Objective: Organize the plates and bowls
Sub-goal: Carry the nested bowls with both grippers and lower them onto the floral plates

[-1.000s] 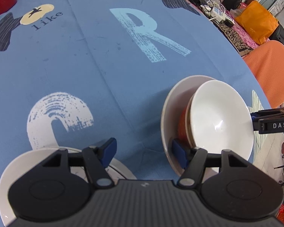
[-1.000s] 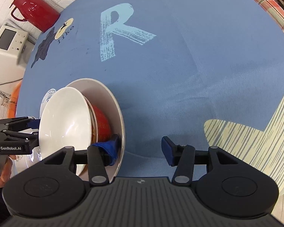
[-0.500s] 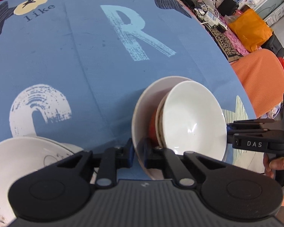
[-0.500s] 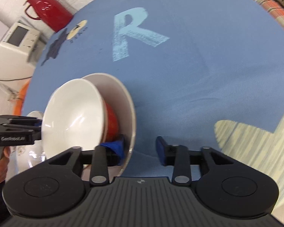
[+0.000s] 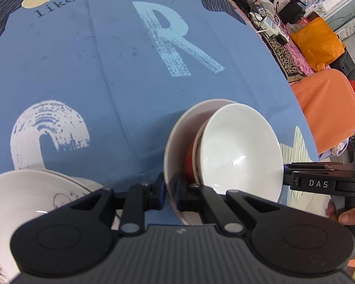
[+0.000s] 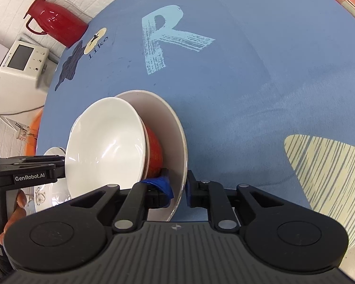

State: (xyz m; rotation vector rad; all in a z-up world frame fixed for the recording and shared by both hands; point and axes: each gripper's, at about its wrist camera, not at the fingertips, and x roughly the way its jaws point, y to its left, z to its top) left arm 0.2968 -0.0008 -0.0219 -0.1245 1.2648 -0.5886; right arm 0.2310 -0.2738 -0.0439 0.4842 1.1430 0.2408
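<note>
Half a second ago the right tool (image 6: 178, 190) still stood apart around the plate's rim; now its fingers have come together and pinch the rim of the beige plate (image 6: 175, 127), one blue pad inside, one behind. The left tool (image 5: 170, 193) was already clamped on the opposite rim of the same plate (image 5: 177, 127) and remains so, and the whole stack sits a little farther right in its view. The plate is held on edge above the bench (image 5: 106, 71), with a red bowl (image 6: 155, 151) nested against it and a white bowl (image 6: 106, 142) nested in that, both facing sideways. To the left of the left tool, low in its view, a patterned white bowl (image 5: 23, 196) rests on a plate near the bench's near edge. The blue cloth beyond the stack, around the printed R (image 6: 168, 35), lies open. A red thermos (image 6: 56, 23) stands at the far left edge.
</note>
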